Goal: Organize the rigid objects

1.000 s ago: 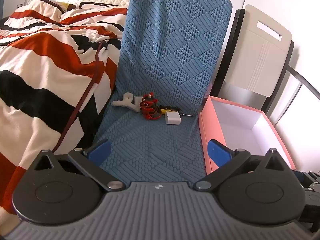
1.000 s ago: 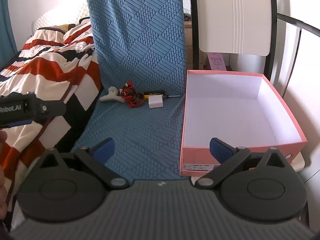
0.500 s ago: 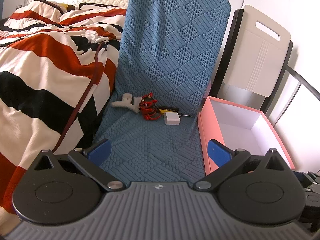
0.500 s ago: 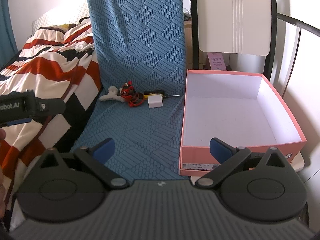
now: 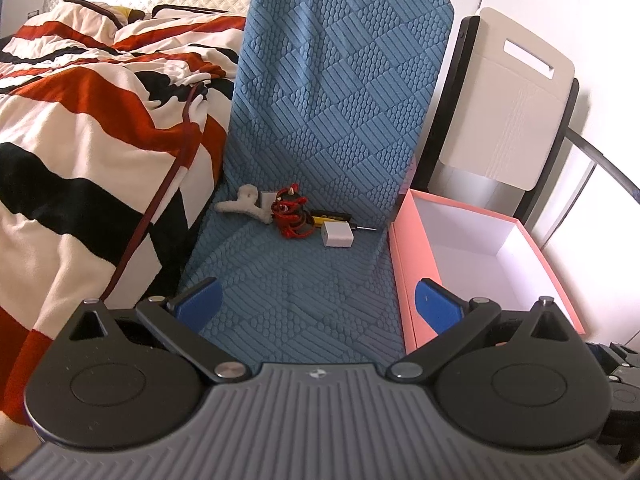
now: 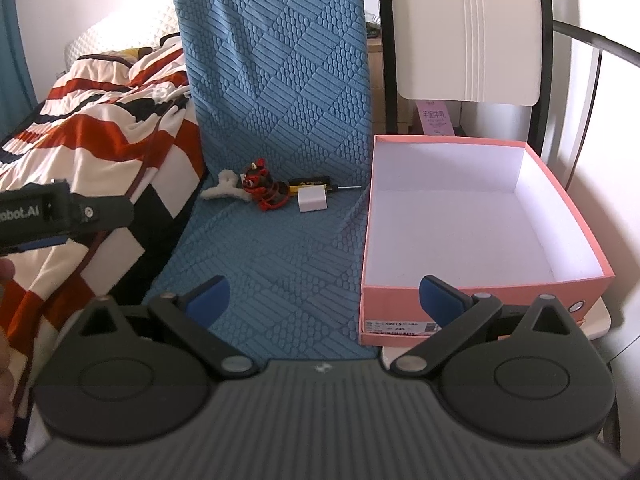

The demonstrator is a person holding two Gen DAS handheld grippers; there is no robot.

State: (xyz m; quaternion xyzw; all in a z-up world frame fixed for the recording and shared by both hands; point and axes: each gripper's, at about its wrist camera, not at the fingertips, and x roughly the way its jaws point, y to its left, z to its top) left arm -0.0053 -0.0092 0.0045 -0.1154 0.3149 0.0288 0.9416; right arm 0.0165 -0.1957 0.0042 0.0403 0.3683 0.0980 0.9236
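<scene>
Bedroom setting: a chair draped in a blue quilted cover (image 5: 320, 160) stands between a bed with a red, black and white striped blanket (image 5: 88, 128) and a second chair with a white backrest (image 6: 464, 32). An open pink shoebox (image 6: 484, 280) with a white interior sits just to the right of the blue seat, nothing visible inside it. The items to be sorted lie in a tight cluster at the back of the blue seat, against the backrest: a white fuzzy hair claw (image 5: 242, 205), a red and black toy figure (image 5: 290, 216) touching it, a white charger block (image 5: 338, 235) just in front, and a yellow-and-black screwdriver (image 5: 332, 216) behind the charger, its tip pointing toward the box. The right wrist view alone shows the label on the box's near end wall, a pink printed card (image 6: 434, 118) behind the box, and the body of the left tool at its left edge. The left wrist view alone shows the slotted handle opening in the white backrest. The left gripper (image 5: 318, 302) is held low over the front of the blue seat, aimed at the cluster, jaws spread wide and holding nothing. The right gripper (image 6: 324, 296) is held level before the seat's front edge and the box's near corner, jaws likewise wide apart with nothing between them.
</scene>
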